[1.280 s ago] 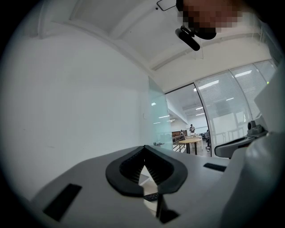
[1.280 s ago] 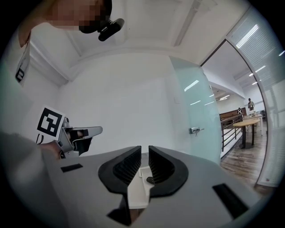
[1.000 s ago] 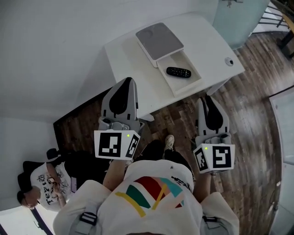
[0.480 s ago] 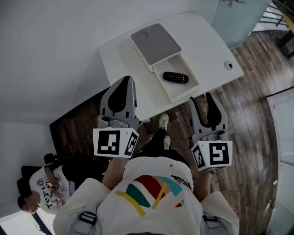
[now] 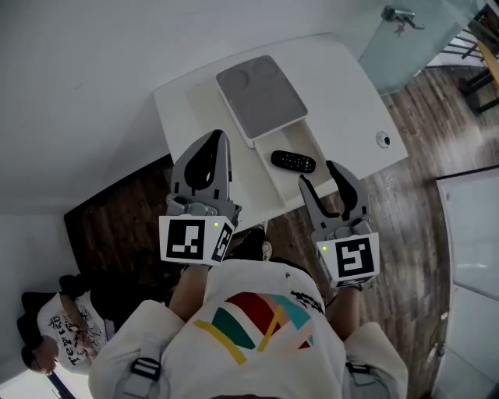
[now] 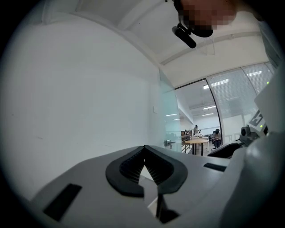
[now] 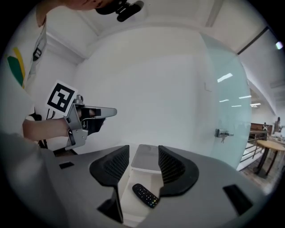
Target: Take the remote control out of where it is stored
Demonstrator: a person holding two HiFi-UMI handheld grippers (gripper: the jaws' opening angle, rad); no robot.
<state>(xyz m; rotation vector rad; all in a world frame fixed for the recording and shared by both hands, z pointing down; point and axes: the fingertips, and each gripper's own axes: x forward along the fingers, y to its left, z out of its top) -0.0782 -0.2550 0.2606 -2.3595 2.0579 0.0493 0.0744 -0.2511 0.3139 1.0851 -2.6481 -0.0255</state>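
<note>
The black remote control [image 5: 293, 161] lies in the open white drawer [image 5: 314, 143] of a grey-topped box [image 5: 261, 97] on the white table [image 5: 183, 109]. My right gripper [image 5: 320, 176] hovers at the drawer's front end, just short of the remote. It stands open, its jaws have just been opening, and nothing is between them. In the right gripper view the remote [image 7: 146, 195] shows low between the open jaws, with the box [image 7: 144, 159] behind. My left gripper [image 5: 214, 140] is shut and empty, over the table left of the drawer.
A small round fitting [image 5: 382, 140] sits near the table's right corner. A glass partition with a handle [image 5: 399, 15] stands behind the table. Wooden floor [image 5: 421, 234] lies to the right. A person [image 5: 54, 343] sits at the lower left.
Both grippers have moved forward toward the table. The right gripper's jaws went from shut to open, and it now reaches over the drawer's front end.
</note>
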